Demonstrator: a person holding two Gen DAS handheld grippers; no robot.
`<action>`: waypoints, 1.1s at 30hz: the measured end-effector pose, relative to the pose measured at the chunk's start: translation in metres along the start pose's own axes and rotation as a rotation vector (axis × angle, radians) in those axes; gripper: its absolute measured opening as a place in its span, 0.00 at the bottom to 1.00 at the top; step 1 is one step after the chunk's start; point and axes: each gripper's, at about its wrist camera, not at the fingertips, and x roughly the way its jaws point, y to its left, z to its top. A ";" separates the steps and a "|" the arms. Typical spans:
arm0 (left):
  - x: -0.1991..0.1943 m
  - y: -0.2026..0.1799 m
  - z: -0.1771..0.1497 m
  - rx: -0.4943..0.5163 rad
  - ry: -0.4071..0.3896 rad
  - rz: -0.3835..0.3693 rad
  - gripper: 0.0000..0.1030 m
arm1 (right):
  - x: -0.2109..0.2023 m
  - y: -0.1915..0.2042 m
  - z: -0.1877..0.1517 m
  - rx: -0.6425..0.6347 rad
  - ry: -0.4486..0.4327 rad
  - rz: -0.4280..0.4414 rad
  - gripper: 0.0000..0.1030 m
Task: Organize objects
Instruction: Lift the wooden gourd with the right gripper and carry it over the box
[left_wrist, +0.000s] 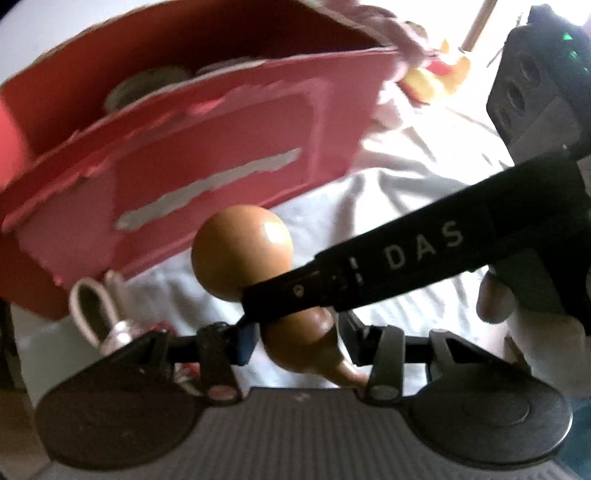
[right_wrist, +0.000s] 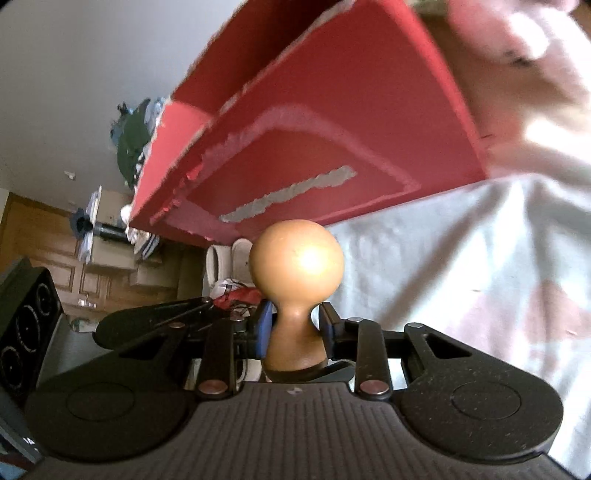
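A tan gourd-shaped object (right_wrist: 295, 273) with a round bulb and a narrow waist sits between my right gripper's fingers (right_wrist: 293, 328), which are shut on its waist. In the left wrist view the same gourd (left_wrist: 240, 254) shows with the right gripper's black finger marked "DAS" (left_wrist: 406, 254) crossing it. My left gripper (left_wrist: 295, 339) stands around the gourd's lower bulb; its blue pad (left_wrist: 245, 341) is close at the left side, contact unclear. An open red cardboard box (left_wrist: 207, 155) stands just beyond on a white sheet; it also shows in the right wrist view (right_wrist: 332, 140).
A metal padlock (left_wrist: 99, 317) lies by the box's near left corner. Yellow and red items (left_wrist: 436, 77) lie beyond the box at the right. The white sheet (left_wrist: 406, 173) is wrinkled. A cabinet and clutter (right_wrist: 103, 236) show at the left in the right wrist view.
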 end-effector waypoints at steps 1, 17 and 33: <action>-0.002 -0.005 0.003 0.021 -0.004 -0.011 0.46 | -0.008 -0.001 -0.001 0.003 -0.018 -0.002 0.30; -0.041 -0.078 0.064 0.299 -0.210 -0.140 0.46 | -0.102 0.026 0.011 -0.012 -0.336 -0.040 0.30; -0.111 0.013 0.096 0.186 -0.414 0.043 0.46 | -0.026 0.103 0.117 -0.295 -0.253 0.065 0.30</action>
